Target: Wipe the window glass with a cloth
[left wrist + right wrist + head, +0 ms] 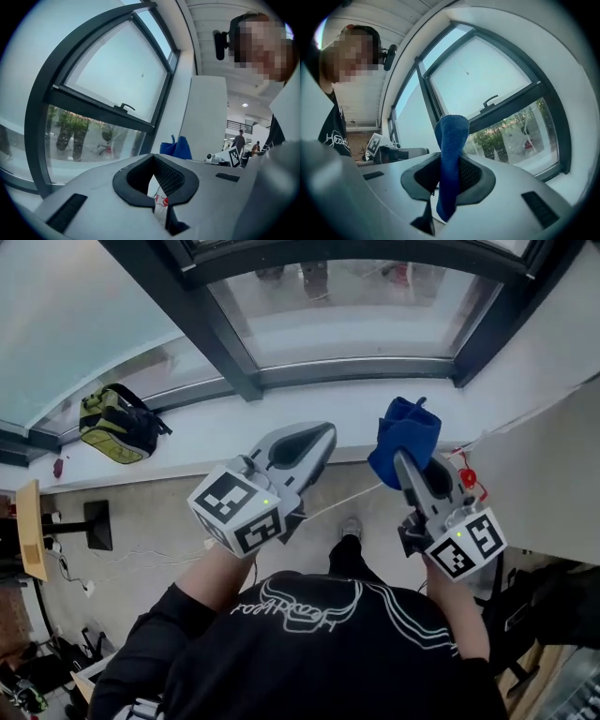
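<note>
Blue cloth pinched upright between the jaws of the right gripper; its bunched top stands above them and a short tail hangs below. Left gripper: jaws drawn together, nothing between them. Both are held over the white sill, short of the window glass. A dark frame borders the pane. A green backpack lies on the sill, far left.

No text could be read for certain. Black T-shirt bore white script lettering across the chest, upside-down in head view, not legible. Beyond the T-shirt, cubes on left gripper and right gripper showed square black-and-white marker patterns, no letters or numbers.
</note>
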Demonstrator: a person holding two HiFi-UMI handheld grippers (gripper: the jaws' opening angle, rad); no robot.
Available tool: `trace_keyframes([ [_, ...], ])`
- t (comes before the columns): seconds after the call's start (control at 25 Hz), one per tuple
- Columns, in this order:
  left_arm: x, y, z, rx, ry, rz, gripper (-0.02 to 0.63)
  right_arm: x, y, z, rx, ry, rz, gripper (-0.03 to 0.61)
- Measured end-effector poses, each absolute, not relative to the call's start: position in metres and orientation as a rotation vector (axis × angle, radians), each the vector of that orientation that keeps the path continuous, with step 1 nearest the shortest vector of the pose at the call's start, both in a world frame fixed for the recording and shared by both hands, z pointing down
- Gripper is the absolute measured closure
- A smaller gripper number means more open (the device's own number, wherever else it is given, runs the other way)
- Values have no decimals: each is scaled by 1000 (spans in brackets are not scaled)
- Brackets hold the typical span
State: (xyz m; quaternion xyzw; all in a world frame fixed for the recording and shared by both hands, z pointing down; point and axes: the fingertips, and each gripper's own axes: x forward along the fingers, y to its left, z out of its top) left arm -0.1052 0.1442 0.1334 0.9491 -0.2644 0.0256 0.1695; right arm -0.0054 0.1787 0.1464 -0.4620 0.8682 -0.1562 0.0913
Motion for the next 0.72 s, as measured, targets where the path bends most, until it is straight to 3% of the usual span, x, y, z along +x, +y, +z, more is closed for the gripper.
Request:
trace_keyframes([
  [0.4, -141, 49, 180, 2598, -1066, -13, 607, -52, 62, 190, -1199, 2820, -292, 515],
  [0.72, -239, -54, 232, 2472, -1206, -103, 608, -149, -50, 245, -1120, 2916, -289, 515],
])
